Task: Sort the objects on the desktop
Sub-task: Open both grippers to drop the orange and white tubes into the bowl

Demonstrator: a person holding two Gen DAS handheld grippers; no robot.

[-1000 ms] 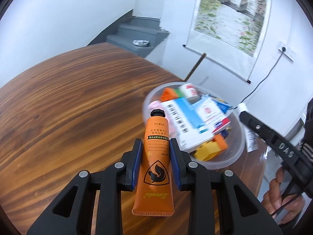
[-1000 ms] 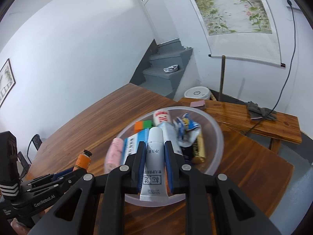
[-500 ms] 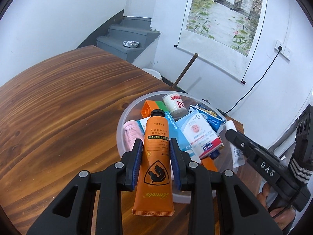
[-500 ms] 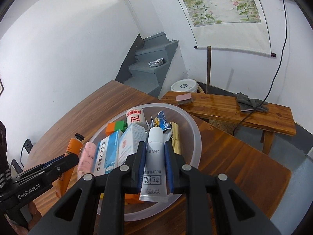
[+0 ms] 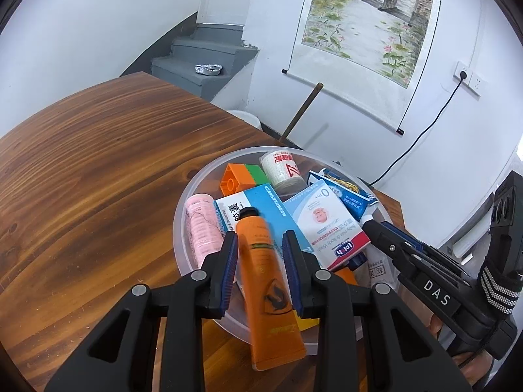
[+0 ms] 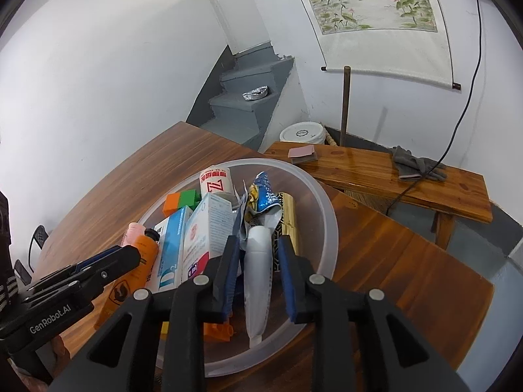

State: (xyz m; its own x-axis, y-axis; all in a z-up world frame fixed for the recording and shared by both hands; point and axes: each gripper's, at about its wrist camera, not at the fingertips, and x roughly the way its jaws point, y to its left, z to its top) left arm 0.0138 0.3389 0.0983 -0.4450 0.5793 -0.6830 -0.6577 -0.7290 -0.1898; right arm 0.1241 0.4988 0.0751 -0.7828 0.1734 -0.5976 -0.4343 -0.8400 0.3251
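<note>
1. the left tool [image 5: 260, 264] stands over the near-left part of the clear plastic bowl [image 5: 178, 228] on the wooden desk [image 5: 91, 170]. its blue pads are parted, with a gap showing on each side of the orange tube [image 5: 266, 281], so it looks let go and blurred, apparently dropping.
2. the orange tube's long axis runs along the tool's fingers, black cap pointing away over the blue-and-white box [image 5: 251, 209], crimped end hanging out past the bowl's near rim.
3. the right tool [image 6: 258, 268] is over the bowl's near-right side. its pads are also spread, clear of the white tube [image 6: 258, 271], which lies lengthwise between them, cap forward, tail toward the near rim.
4. each tube lies straight ahead of, and under, its own tool, both aligned with the fingers; the left tool is nearer the orange one, the right nearer the white one.
5. judgement: both drops seem made; the orange tube's overhanging tail could tip it out, so pulling straight back and up seems safest.
</note>
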